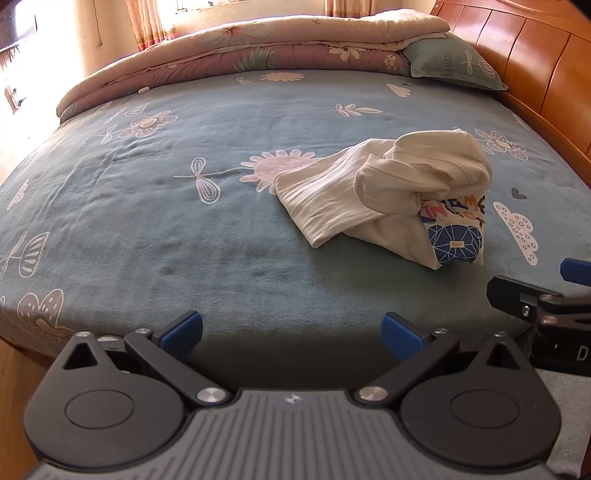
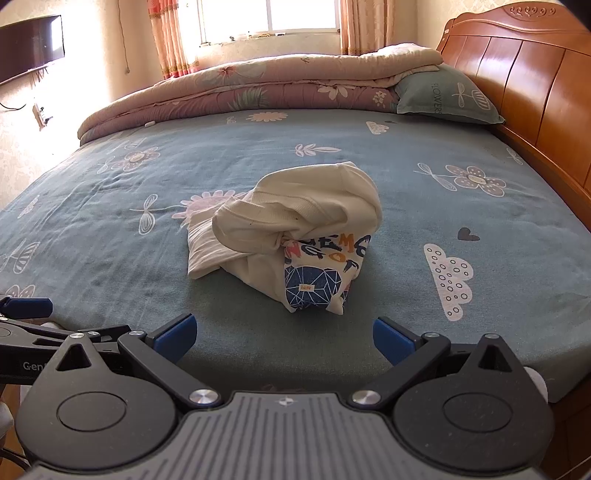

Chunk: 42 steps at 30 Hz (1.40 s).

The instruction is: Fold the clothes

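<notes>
A crumpled cream-white shirt [image 1: 391, 192] with a blue and coloured print lies bunched in a heap on the blue flowered bedsheet [image 1: 184, 229]. In the right wrist view the shirt [image 2: 295, 229] sits straight ahead, in the middle of the sheet [image 2: 480, 295]. My left gripper [image 1: 291, 332] is open and empty, above the bed's near edge, left of the shirt. My right gripper [image 2: 284, 334] is open and empty, near the bed's front edge, short of the shirt. The right gripper also shows at the right edge of the left wrist view [image 1: 546, 295].
A folded pink flowered quilt [image 2: 258, 88] lies along the far side of the bed. A green pillow [image 2: 443, 96] rests by the wooden headboard [image 2: 535, 85] on the right. A window with curtains [image 2: 269, 18] is behind, a dark TV [image 2: 29, 44] on the left wall.
</notes>
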### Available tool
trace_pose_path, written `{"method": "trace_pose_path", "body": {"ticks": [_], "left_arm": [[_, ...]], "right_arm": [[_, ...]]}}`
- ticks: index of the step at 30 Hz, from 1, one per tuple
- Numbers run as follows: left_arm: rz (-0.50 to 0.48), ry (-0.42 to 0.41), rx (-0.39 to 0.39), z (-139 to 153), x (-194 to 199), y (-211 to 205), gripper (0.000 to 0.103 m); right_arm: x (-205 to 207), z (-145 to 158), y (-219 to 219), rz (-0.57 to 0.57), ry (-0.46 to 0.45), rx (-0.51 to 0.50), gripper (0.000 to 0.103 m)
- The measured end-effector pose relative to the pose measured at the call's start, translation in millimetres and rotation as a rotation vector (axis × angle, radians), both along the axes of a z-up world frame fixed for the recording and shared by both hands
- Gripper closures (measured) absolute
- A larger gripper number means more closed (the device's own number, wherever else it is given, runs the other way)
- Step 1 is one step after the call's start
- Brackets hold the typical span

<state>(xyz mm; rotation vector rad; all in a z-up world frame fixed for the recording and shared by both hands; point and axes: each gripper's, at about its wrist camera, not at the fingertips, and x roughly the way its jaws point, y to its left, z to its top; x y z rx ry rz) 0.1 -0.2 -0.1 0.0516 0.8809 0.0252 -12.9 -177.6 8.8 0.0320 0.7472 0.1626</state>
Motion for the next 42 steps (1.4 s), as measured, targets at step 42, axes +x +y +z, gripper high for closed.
{"method": "trace_pose_path", "body": {"ticks": [42], "left_arm": [[-0.009, -0.003, -0.012, 0.7, 2.7, -1.4, 0.001]], "right_arm": [[0.3, 0.7, 1.6, 0.006, -0.006, -0.007, 0.0]]}}
